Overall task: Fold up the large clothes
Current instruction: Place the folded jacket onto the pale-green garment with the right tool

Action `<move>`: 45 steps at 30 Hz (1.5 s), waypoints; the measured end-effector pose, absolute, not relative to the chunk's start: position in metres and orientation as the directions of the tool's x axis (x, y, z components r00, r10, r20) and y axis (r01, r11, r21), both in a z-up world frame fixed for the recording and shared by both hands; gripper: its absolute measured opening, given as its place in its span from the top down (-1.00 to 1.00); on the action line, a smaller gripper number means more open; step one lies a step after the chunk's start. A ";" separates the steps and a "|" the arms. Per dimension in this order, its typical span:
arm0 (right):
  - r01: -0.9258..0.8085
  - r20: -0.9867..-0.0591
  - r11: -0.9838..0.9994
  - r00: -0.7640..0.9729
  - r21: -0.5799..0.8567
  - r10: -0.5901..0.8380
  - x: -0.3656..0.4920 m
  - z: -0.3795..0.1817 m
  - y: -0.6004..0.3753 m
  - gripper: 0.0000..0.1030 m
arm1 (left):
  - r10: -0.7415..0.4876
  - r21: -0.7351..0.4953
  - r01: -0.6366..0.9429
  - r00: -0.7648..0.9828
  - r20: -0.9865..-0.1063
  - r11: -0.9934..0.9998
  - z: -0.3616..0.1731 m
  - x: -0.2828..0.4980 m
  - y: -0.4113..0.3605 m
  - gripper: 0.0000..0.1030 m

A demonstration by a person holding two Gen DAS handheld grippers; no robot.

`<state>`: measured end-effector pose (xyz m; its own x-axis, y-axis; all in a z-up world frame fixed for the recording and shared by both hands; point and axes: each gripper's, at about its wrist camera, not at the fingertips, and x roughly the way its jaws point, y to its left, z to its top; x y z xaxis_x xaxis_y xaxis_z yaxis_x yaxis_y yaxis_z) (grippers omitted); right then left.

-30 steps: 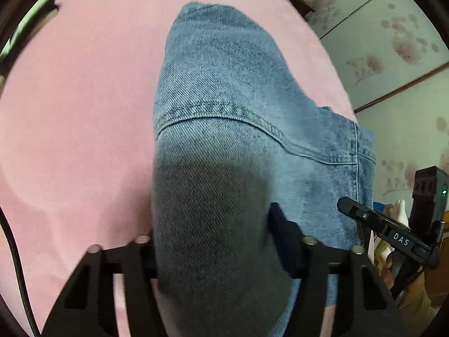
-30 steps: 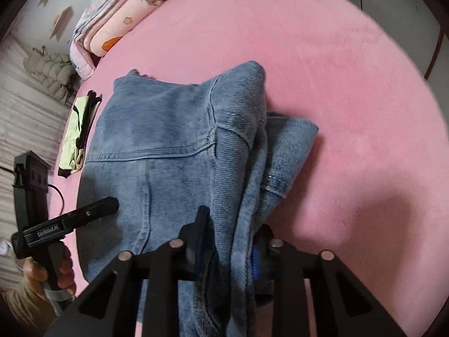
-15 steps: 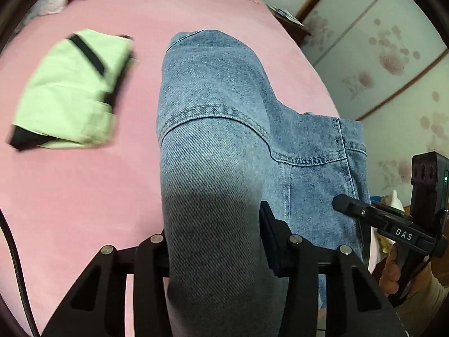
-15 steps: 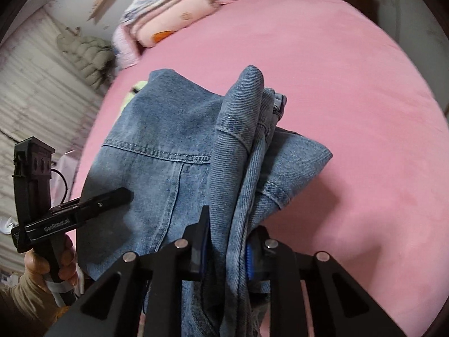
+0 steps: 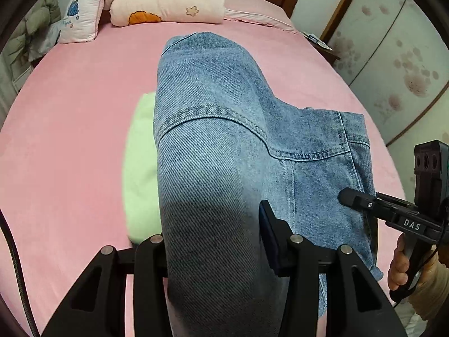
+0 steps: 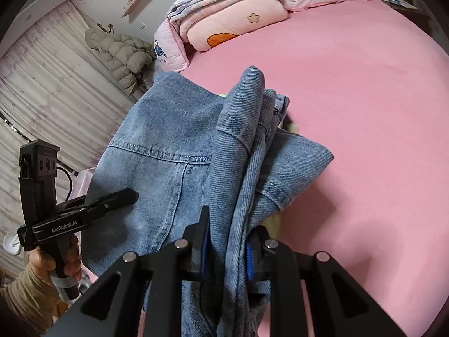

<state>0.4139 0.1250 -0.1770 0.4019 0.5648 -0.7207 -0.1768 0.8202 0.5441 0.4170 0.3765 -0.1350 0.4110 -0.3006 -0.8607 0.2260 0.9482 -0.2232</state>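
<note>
A blue denim jacket hangs in the air above the pink bed, held by both grippers. My left gripper is shut on one thick fold of the jacket. My right gripper is shut on a bunched fold of the same jacket. The right gripper also shows in the left wrist view, at the jacket's right edge. The left gripper shows in the right wrist view, at the jacket's left side. The cloth hides the fingertips of both.
A pale green folded garment lies on the pink bed under the jacket. Folded quilts and a pillow sit at the head of the bed. A puffy coat hangs by the curtain.
Both grippers have risen and tilted up with the jacket; the head of the bed has come into view. The green garment now lies under the jacket instead of at the left.
</note>
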 end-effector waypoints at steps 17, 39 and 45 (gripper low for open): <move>-0.179 -0.777 0.906 0.467 0.383 0.421 0.508 -0.265 0.178 0.58 | -0.287 -0.241 0.156 0.503 -0.815 0.958 -0.255 0.493 0.432 -0.43; -0.098 -0.791 0.933 0.504 0.347 0.347 0.416 -0.188 0.144 0.04 | -0.114 -0.106 0.044 0.502 -0.858 0.993 -0.159 0.389 0.354 -0.86; -0.070 -0.774 0.914 0.508 0.400 0.378 0.358 -0.147 0.125 0.02 | -0.156 -0.138 0.074 0.518 -0.841 0.988 -0.109 0.332 0.310 -0.86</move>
